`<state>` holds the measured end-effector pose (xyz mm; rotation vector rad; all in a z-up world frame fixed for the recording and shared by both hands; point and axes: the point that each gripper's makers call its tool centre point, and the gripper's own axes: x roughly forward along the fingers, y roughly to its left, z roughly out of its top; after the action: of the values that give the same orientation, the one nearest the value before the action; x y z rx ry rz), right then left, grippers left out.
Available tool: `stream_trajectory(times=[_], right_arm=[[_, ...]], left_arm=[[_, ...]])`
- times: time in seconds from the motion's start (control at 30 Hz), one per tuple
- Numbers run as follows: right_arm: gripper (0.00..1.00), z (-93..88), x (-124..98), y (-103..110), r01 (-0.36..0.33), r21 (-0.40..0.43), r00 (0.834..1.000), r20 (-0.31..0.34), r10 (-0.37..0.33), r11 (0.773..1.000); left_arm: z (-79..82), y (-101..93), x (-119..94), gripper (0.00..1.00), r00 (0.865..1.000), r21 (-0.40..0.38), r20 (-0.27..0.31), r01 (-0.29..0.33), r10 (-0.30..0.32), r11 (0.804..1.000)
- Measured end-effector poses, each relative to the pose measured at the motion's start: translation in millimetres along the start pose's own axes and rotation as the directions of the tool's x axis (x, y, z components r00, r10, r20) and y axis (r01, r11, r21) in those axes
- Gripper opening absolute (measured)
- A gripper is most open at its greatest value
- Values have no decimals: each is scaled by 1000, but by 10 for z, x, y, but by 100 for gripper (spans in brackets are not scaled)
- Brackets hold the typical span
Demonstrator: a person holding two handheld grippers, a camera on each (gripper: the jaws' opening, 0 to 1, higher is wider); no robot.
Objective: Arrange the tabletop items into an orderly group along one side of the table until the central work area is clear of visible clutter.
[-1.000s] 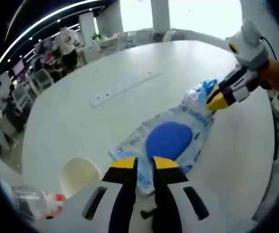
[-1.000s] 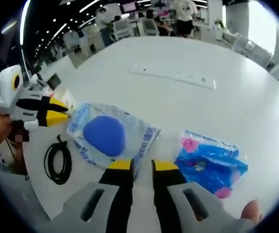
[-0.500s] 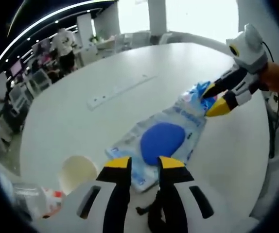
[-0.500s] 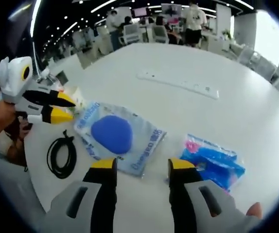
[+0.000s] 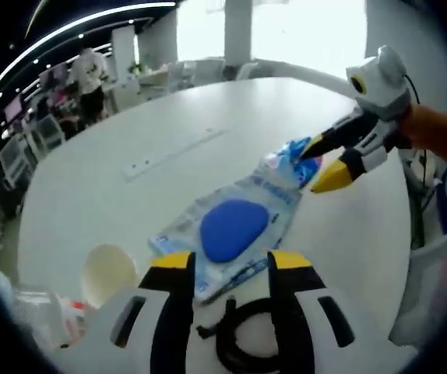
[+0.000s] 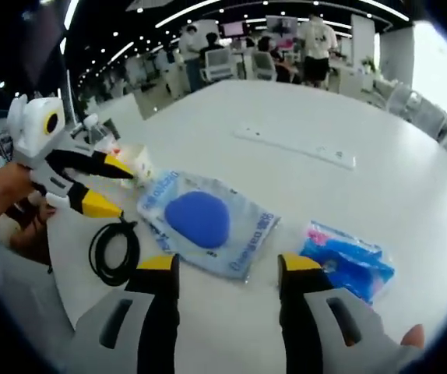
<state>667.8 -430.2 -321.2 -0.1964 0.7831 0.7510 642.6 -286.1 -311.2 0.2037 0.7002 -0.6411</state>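
- Your left gripper (image 5: 233, 261) has its yellow-tipped jaws spread wide with nothing between them, hanging over the near edge of the round white table (image 5: 130, 132).
- Your right gripper (image 6: 230, 263) is spread just as wide and carries nothing.
- The clear plastic bag with a blue rounded pad inside (image 5: 227, 226) lies flat just beyond your left jaws; in the right gripper view it (image 6: 204, 222) sits between the two grippers.
- A coiled black cable (image 6: 114, 251) rests near the table edge, left of that bag.
- A smaller blue-and-pink plastic packet (image 6: 346, 257) lies to the bag's right, apart from it.
- A long white power strip (image 6: 295, 145) lies farther across the table.
- A cream paper cup (image 5: 108, 271) lies beside your left gripper.
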Motion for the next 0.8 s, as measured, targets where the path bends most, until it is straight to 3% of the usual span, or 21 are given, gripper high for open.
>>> stream_trajectory(times=[0.33, 0.8], right_arm=[[62, 35, -120, 117, -6, -24, 1000, 19, 7, 1000], [68, -86, -260, 350, -27, -49, 999, 15, 28, 998]], left_arm=[[-8, -190, -158, 50, 996, -4, 61, 73, -72, 997], [-206, -546, -351, 63, 981, 26, 100, 165, -167, 986]])
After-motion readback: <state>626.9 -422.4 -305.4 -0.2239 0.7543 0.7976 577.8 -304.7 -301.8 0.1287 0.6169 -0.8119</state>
